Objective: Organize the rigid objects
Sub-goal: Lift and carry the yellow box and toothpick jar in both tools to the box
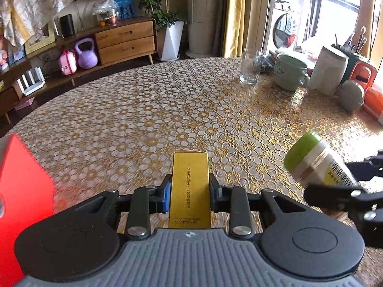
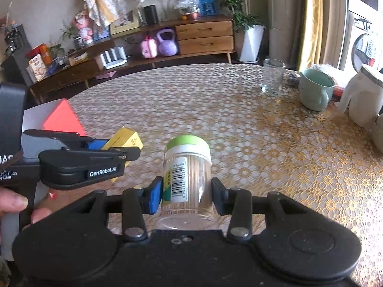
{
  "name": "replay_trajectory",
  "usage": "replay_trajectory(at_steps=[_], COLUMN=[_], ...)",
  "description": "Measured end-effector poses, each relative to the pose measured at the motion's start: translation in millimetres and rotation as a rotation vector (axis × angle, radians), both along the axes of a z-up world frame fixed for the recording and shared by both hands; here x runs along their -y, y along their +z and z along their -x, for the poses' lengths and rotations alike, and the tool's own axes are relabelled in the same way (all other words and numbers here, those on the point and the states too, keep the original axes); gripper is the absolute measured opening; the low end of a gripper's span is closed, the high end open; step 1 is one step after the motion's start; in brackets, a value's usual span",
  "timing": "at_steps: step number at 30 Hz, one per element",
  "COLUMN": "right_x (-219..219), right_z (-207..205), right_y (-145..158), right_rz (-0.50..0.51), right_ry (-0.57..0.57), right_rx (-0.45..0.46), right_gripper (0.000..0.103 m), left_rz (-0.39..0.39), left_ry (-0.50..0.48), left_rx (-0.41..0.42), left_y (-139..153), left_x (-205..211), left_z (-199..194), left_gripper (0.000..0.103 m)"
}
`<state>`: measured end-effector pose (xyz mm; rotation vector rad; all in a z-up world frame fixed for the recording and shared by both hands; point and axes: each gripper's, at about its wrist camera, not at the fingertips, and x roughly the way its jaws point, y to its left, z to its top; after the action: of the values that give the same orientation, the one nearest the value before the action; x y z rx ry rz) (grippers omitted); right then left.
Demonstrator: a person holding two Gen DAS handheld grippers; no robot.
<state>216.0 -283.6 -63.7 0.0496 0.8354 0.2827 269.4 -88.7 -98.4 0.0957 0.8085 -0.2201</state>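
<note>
A: Left wrist view, quick. Left claw is clenched on the gold box, pads on both long sides, box pointing forward over the desk. Carried, not resting, I'd say.

B: Neighbours?

A: Red box close at the left edge, likely the drop spot, can't confirm. Green-lidded jar at right, in the other claw. Far right corner: glass, green mug, white jug, well apart from us.

B: Right wrist view?

A: Right claw is grasping the jar round its clear body, lid away from the camera; toothpicks inside, it seems. Left claw sits just beside at left with the gold box.

B: Obstructions?

A: The two claws are close; they could bump heading toward the red box. Middle of the desk is bare.
</note>
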Motion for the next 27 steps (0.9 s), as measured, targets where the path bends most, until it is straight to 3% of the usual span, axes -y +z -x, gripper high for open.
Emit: replay_trajectory(at_steps=[15, 27], right_x=[-86, -167], right_z=[49, 54], right_y=[52, 70], right_rz=[0.006, 0.014], right_ry=[0.137, 0.255], right_rx=[0.089, 0.126], right_gripper=[0.041, 0.041], left_rz=[0.017, 0.022], left_ry=[0.099, 0.196], left_rx=[0.039, 0.058], left_y=[64, 91], left_x=[-78, -160], left_z=[76, 110], left_gripper=[0.029, 0.029])
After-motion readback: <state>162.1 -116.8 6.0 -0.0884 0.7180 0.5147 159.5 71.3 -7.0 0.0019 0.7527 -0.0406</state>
